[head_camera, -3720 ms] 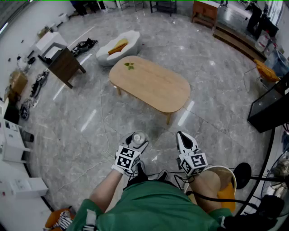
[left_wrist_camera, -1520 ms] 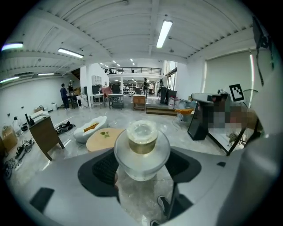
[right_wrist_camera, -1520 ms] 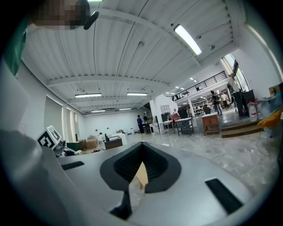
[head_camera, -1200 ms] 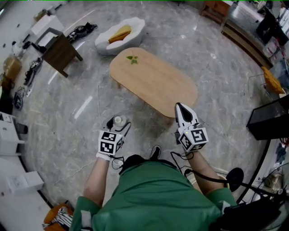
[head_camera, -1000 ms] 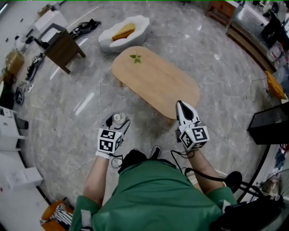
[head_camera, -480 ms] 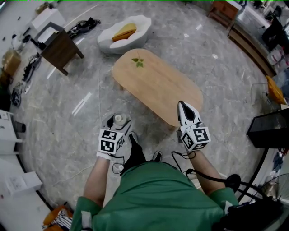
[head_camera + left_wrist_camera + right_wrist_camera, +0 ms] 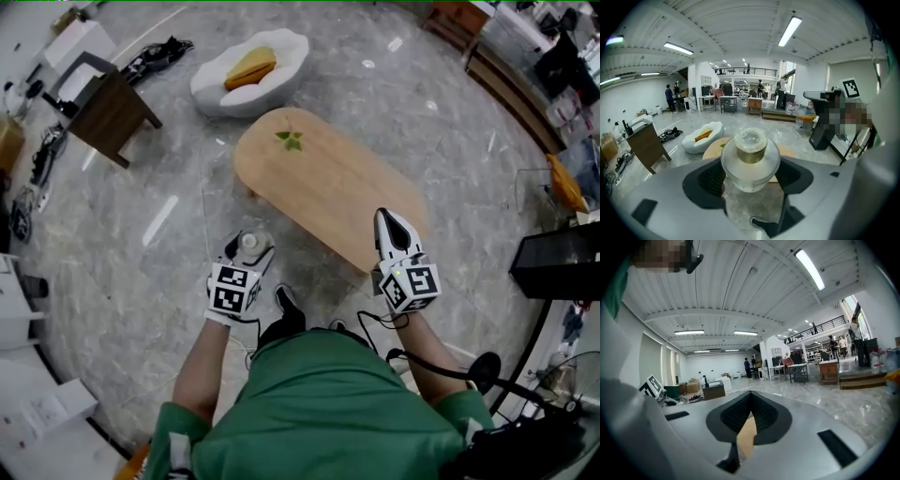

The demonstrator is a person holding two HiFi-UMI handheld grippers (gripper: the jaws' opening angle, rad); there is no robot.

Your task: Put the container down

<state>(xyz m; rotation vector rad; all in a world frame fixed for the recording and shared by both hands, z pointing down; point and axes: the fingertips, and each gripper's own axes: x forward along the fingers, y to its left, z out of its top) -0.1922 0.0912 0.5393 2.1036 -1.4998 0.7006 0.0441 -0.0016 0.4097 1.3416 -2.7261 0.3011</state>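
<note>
A clear container (image 7: 250,242) with a gold neck and a clear round cap sits between the jaws of my left gripper (image 7: 247,247), which is shut on it above the floor, left of the table's near end. In the left gripper view the container (image 7: 750,159) fills the middle, with both pads of the left gripper (image 7: 750,177) against its sides. The oval wooden table (image 7: 323,183) lies ahead. My right gripper (image 7: 386,221) hovers at the table's near right edge. In the right gripper view the right gripper (image 7: 751,397) has its tips together and holds nothing.
A white lounge seat (image 7: 246,70) with an orange cushion stands beyond the table. A dark side table (image 7: 108,108) is at the far left and a black cabinet (image 7: 553,262) at the right. My shoe (image 7: 286,305) and cables lie on the marble floor.
I have stepped toward the table, so its near edge now lies under the right gripper. The left gripper still holds the container at the same height.
</note>
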